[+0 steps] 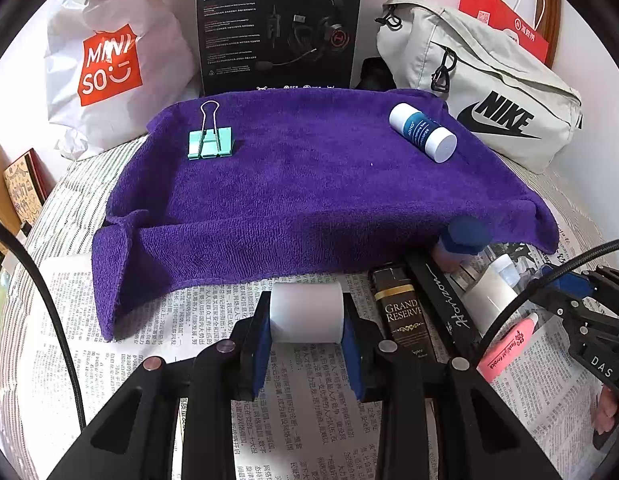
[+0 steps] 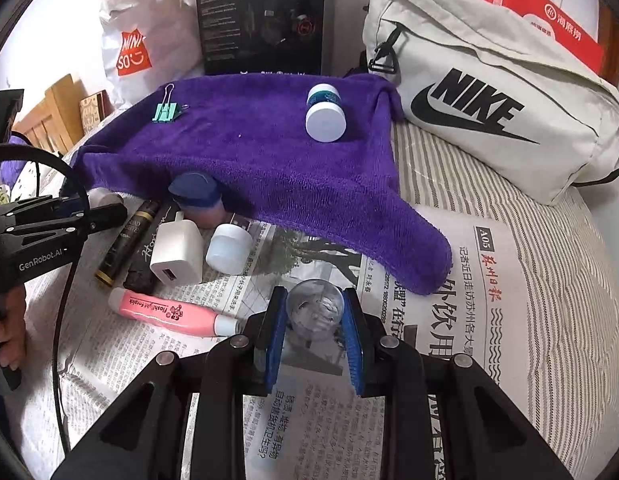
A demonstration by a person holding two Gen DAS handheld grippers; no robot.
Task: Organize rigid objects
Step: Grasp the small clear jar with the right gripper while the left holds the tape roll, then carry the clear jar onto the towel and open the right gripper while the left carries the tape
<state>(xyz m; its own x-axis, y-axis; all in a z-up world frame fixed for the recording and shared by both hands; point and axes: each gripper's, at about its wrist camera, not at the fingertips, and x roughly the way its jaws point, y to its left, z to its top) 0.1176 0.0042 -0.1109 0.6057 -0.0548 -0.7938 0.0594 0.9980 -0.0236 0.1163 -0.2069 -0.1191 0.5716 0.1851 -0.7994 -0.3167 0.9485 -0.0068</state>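
Our left gripper (image 1: 307,318) is clamped on a white cylinder (image 1: 306,312), held just above the newspaper (image 1: 301,420) short of the towel's near edge, while our right gripper (image 2: 315,316) pinches a small clear cup (image 2: 315,312) between its blue pads. We judge the sorting barely begun: only a green binder clip (image 1: 210,142) and a blue-and-white bottle (image 1: 423,132) lie on the purple towel (image 1: 309,200), well apart from each other. Left on the paper, between our two tools, is a loose cluster: a pink tube (image 2: 173,312), a white charger (image 2: 175,256), a white jar (image 2: 228,248), a dark gold-banded tube (image 2: 125,240) and a black pen-like case (image 2: 149,248), with a blue-capped pink jar (image 2: 197,200) tucked partly under the towel's hem (it may snag the cloth when lifted). Farther back, a Miniso bag (image 1: 105,64), a headset box (image 1: 279,24) and a Nike pouch (image 1: 489,92) crowd the towel's far side, leaving little margin there.
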